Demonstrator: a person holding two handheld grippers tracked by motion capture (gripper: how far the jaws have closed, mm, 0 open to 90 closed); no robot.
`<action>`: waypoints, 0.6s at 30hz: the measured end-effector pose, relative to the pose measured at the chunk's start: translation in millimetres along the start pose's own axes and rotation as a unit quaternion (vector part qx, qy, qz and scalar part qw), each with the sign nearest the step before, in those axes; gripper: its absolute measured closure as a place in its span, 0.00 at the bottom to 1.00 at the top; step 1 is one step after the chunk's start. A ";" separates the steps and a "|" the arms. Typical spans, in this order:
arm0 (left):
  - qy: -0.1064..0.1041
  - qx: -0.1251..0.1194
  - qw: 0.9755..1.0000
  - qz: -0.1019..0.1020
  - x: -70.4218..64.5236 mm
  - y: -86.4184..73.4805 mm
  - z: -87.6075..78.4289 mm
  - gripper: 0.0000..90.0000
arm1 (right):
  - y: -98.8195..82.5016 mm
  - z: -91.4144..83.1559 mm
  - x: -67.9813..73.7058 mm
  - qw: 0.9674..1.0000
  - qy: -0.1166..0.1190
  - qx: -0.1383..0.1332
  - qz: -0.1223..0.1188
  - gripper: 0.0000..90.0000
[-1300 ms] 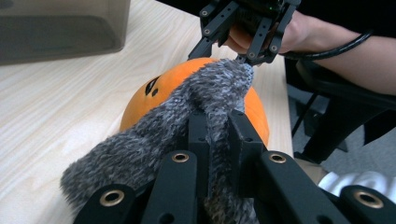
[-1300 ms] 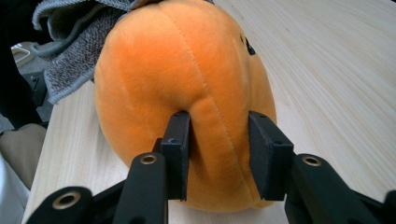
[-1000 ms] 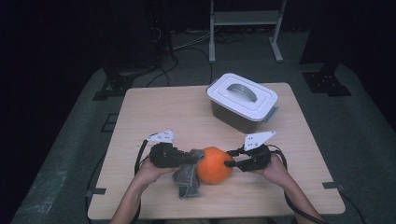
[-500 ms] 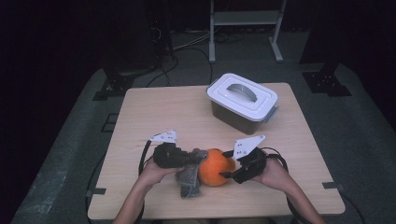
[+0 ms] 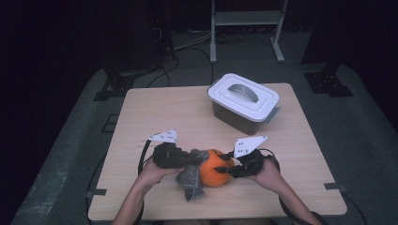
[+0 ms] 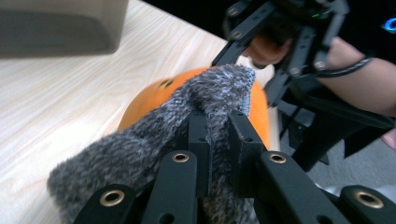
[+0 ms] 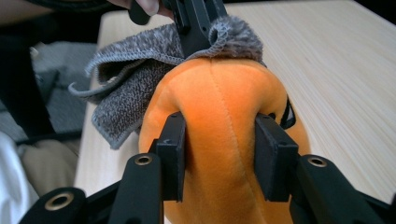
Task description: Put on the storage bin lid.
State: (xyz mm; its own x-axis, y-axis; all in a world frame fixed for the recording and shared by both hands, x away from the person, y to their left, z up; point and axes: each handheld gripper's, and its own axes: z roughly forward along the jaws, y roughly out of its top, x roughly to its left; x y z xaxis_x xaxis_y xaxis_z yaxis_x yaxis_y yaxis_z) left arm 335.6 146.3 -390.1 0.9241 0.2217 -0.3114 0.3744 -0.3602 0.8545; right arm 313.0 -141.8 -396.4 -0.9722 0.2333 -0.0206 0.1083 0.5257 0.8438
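Observation:
An orange plush toy (image 5: 213, 169) lies near the table's front edge, between the two hands. My right gripper (image 7: 223, 154) is shut on it: the pads press into its sides and dent the fabric. Those jaws have just been closing with the toy between them. My left gripper (image 6: 218, 135) is shut on a fold of a grey knitted cloth (image 6: 140, 149), which drapes over the toy's top and left side (image 7: 130, 74). In the high view the left gripper (image 5: 196, 159) comes in from the left and the right gripper (image 5: 224, 167) from the right, tips almost meeting over the toy.
A dark box with a white handled lid (image 5: 243, 96) stands at the back right of the wooden table (image 5: 155, 108). The cloth's loose end (image 5: 191, 190) hangs toward the front edge. Cables trail from both grippers off the front.
The right gripper has shifted a little leftward and its plate has tilted, with its jaws now gripping the orange toy. The left gripper and the cloth have stayed where they were.

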 end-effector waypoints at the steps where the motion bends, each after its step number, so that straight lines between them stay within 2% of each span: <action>1: -0.003 -0.005 1.000 0.006 -1.8 3.2 -4.3 0.91 | 1.1 0.6 0.2 1.000 0.008 -0.014 0.004 0.65; 3: -0.006 -0.017 1.000 0.011 -5.3 7.3 -10.3 0.91 | 1.9 2.8 -0.5 0.999 0.021 -0.038 0.011 0.64; 6: 0.021 0.008 1.000 0.017 -4.7 5.2 -6.8 0.91 | 0.8 8.9 -3.5 0.999 0.027 -0.033 0.015 0.64; 7: 0.019 0.009 1.000 0.010 -1.6 1.4 -4.5 0.91 | -2.2 12.4 -5.7 0.999 0.029 -0.021 0.013 0.64; 9: 0.004 -0.012 1.000 -0.011 5.8 -5.2 -3.7 0.91 | -7.1 13.1 -9.6 0.999 0.040 -0.021 0.016 0.64; 15: 0.018 -0.022 0.999 -0.031 13.3 -11.7 -2.1 0.91 | -13.8 -0.4 -21.3 0.999 0.044 -0.004 0.022 0.62; 18: 0.013 -0.030 0.999 -0.044 16.9 -14.6 0.3 0.91 | -19.4 -8.2 -28.5 0.999 0.039 -0.003 0.036 0.60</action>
State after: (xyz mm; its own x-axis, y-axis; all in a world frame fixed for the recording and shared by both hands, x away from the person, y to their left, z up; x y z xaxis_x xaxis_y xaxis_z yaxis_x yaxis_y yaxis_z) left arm 345.7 155.0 -408.0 0.8856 0.2735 -0.3755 0.4473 -0.2842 0.8480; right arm 336.9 -165.4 -407.8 -0.9751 0.2061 0.0822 0.1779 0.5042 0.8450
